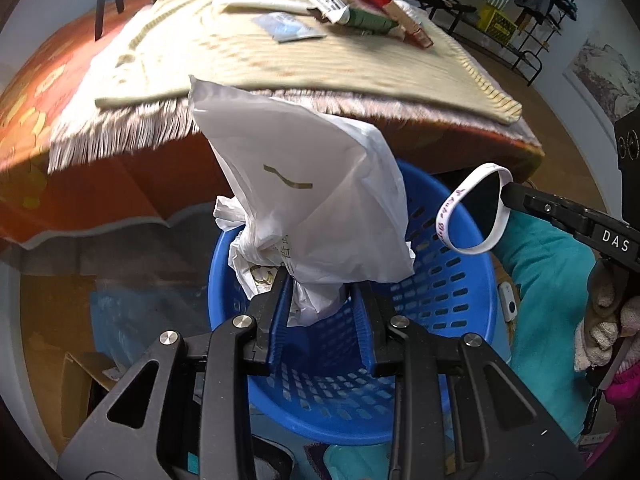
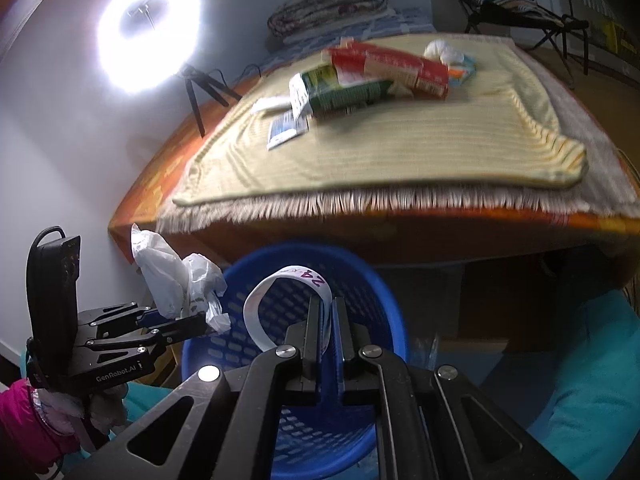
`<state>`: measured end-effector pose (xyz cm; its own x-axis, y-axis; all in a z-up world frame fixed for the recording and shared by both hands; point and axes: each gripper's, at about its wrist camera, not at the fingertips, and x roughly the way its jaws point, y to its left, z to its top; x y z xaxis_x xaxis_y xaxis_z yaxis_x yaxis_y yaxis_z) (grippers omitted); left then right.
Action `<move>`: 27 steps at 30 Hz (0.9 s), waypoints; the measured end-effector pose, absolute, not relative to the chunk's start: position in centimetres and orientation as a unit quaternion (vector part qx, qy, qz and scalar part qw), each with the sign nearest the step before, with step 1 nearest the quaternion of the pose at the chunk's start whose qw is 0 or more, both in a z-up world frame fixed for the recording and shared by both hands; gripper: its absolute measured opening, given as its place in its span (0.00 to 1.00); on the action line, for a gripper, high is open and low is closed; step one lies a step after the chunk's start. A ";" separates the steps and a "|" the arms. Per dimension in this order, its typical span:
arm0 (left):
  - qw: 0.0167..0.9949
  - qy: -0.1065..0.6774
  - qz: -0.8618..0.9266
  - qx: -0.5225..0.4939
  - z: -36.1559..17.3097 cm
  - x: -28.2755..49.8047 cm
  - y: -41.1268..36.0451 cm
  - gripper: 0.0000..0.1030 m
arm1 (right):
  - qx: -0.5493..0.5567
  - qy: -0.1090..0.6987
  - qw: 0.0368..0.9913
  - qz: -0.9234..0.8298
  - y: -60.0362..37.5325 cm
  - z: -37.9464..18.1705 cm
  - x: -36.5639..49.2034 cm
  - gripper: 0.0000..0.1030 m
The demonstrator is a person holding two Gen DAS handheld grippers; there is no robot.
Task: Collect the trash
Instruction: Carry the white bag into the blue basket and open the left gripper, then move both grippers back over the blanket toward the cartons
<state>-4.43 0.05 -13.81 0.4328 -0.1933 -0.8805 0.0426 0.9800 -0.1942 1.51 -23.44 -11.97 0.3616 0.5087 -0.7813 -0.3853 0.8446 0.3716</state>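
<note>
My left gripper (image 1: pixel 318 280) is shut on a crumpled white plastic bag (image 1: pixel 304 184) and holds it over the blue perforated basket (image 1: pixel 436 292); the bag also shows in the right wrist view (image 2: pixel 168 276). My right gripper (image 2: pixel 328 308) is shut on a white wristband (image 2: pixel 260 308) with purple lettering, above the same basket (image 2: pixel 280 420); the wristband also shows in the left wrist view (image 1: pixel 472 208). More trash lies on the bed: a green and white packet (image 2: pixel 340 92), a red and cream packet (image 2: pixel 396 64) and a small blue sachet (image 2: pixel 286 130).
The bed has a yellow blanket (image 2: pixel 380 148) over a fringed cloth and an orange sheet. A ring light (image 2: pixel 148 24) on a tripod stands at the left wall. A teal cloth (image 2: pixel 592 392) lies right of the basket. Clothes racks (image 1: pixel 528 0) stand far right.
</note>
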 end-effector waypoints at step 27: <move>0.829 0.551 -0.052 -0.076 -15.7 -4.7 0.8 0.72 | 0.028 0.526 0.805 0.271 -21.6 -14.9 0.7 0.91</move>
